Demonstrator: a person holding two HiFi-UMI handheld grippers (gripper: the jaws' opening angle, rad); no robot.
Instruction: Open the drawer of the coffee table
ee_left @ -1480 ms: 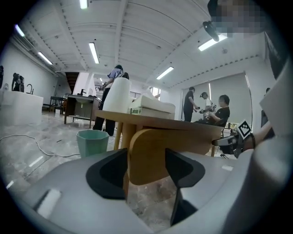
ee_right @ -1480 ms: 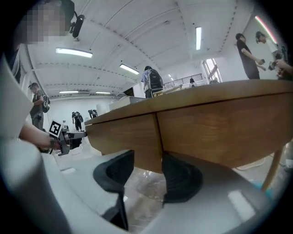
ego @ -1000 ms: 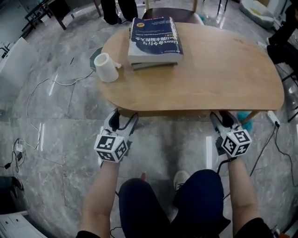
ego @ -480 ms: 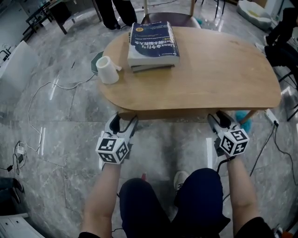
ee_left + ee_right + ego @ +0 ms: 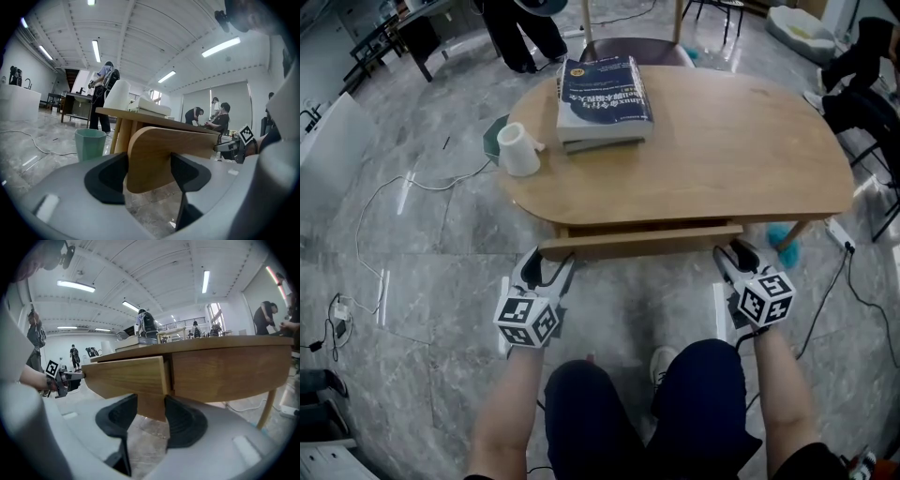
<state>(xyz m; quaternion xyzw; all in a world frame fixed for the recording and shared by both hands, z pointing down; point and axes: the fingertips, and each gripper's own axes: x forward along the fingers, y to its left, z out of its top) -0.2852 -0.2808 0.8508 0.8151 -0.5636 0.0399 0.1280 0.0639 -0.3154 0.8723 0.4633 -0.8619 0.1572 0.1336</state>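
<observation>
The left gripper [image 5: 148,165] is clamping one end of the drawer front [image 5: 639,242] and the right gripper [image 5: 151,412] the other. The drawer is showing slightly out from under the coffee table [image 5: 741,159] — next, probably an even, straight pull back.

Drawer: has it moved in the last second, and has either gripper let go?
Yes. The drawer front has slid out from under the tabletop toward the person; a second ago it sat tucked under the edge. The left gripper and right gripper drew back with it, jaws shut on its two ends, so neither let go. The book and mug stayed put.
</observation>
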